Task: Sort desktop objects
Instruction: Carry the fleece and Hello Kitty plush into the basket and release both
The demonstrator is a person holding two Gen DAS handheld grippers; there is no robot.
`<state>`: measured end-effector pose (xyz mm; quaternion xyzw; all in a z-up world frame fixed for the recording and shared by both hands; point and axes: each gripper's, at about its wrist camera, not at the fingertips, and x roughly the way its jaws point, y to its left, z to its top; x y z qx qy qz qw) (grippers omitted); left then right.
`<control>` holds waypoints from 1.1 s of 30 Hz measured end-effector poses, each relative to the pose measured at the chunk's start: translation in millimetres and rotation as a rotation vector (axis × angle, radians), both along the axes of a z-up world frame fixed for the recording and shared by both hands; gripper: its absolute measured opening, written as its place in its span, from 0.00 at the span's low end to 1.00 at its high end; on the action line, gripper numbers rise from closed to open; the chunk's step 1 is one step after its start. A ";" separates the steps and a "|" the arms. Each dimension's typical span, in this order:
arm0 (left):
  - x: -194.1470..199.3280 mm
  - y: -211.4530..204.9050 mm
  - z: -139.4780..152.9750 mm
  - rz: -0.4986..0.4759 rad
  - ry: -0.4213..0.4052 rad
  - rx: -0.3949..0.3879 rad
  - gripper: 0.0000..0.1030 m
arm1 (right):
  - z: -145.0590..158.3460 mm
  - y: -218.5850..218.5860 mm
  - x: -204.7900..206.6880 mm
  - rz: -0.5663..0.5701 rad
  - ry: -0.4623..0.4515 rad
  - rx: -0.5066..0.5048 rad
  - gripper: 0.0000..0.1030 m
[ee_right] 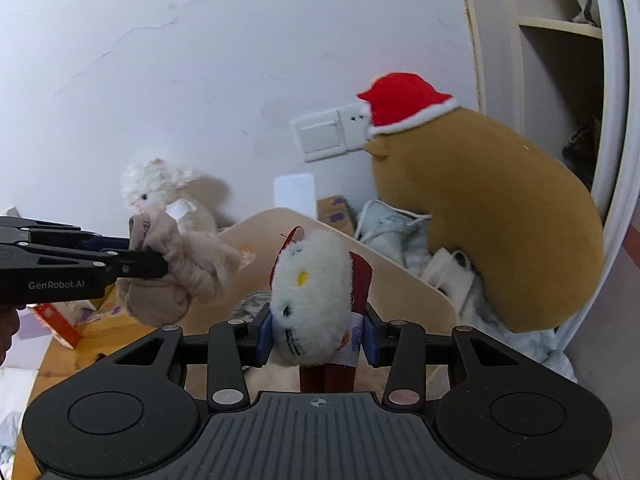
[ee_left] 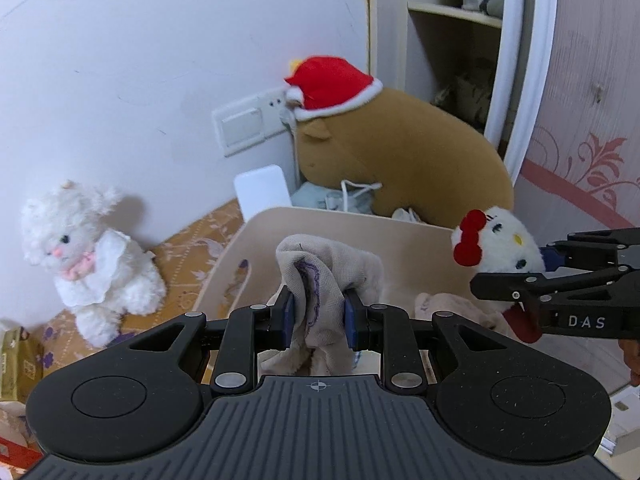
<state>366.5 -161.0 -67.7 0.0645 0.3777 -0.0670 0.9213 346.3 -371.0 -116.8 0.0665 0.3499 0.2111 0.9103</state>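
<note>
My left gripper (ee_left: pixel 316 320) is shut on a beige plush toy (ee_left: pixel 328 276) and holds it above the beige storage bin (ee_left: pixel 360 220). The same toy shows in the right wrist view (ee_right: pixel 180 268), pinched by the left gripper (ee_right: pixel 160 260). My right gripper (ee_right: pixel 318 338) is shut on a white Hello Kitty plush (ee_right: pixel 312 300) with a red bow, held over the bin (ee_right: pixel 400 272). In the left wrist view the Kitty plush (ee_left: pixel 500 240) sits at the right gripper's tip (ee_left: pixel 536 264), at the bin's right rim.
A fluffy white cat plush (ee_left: pixel 88 260) sits on the desk at the left against the wall. A big brown plush with a red Santa hat (ee_left: pixel 400 152) leans behind the bin. A wall socket (ee_left: pixel 248 124), a white card (ee_left: pixel 262 192), boxes (ee_left: pixel 16 360) and a wardrobe (ee_left: pixel 520 80) surround the area.
</note>
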 end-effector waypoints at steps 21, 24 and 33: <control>22.2 -15.3 -57.6 0.034 0.175 0.038 0.48 | -31.9 32.0 22.5 0.057 0.094 -0.146 0.65; 18.6 -12.9 -53.6 0.060 0.161 0.046 0.60 | -30.7 33.0 18.6 0.054 0.077 -0.164 0.72; 6.1 -1.9 -40.1 0.077 0.146 0.034 0.74 | -15.6 30.1 6.3 0.030 0.027 -0.168 0.95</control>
